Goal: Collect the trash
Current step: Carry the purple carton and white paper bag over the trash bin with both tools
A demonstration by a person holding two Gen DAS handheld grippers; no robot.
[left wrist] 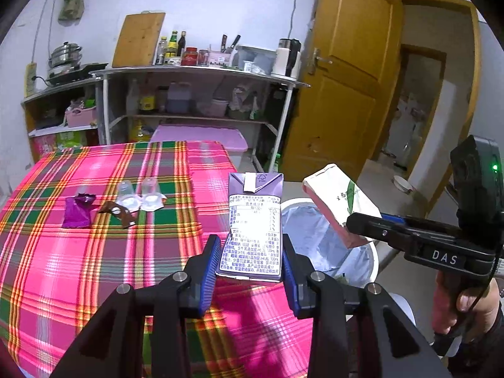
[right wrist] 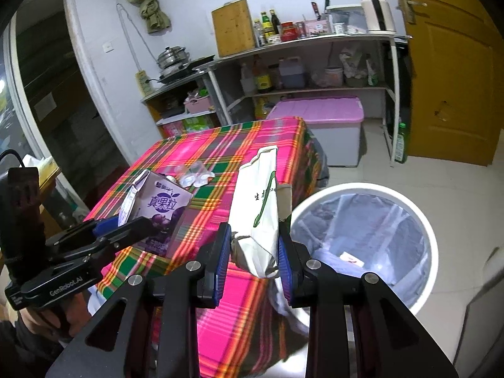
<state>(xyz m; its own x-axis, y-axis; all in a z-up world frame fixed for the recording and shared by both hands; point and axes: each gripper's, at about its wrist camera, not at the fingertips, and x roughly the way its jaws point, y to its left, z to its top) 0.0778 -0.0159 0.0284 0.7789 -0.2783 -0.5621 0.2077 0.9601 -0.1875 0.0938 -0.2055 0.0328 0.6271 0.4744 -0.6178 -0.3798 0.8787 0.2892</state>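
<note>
My left gripper (left wrist: 250,261) is shut on a purple drink carton (left wrist: 255,220), held upright over the table's right edge. The same purple drink carton (right wrist: 157,214) shows at the left of the right wrist view. My right gripper (right wrist: 253,252) is shut on a crumpled white carton with green print (right wrist: 261,208). From the left wrist view this white carton (left wrist: 340,201) hangs over the rim of the white trash bin (left wrist: 291,203). The bin (right wrist: 428,230), lined with a clear bag, stands on the floor right of the table. A purple wrapper (left wrist: 77,211), a brown wrapper (left wrist: 118,212) and two clear jelly cups (left wrist: 140,197) lie on the cloth.
The table wears a pink plaid cloth (left wrist: 94,267). Behind it stand metal shelves (left wrist: 195,94) with bottles and a pink-lidded storage box (right wrist: 324,116). A yellow door (left wrist: 343,78) stands ajar at the right. A person's hand (left wrist: 472,302) grips the right tool.
</note>
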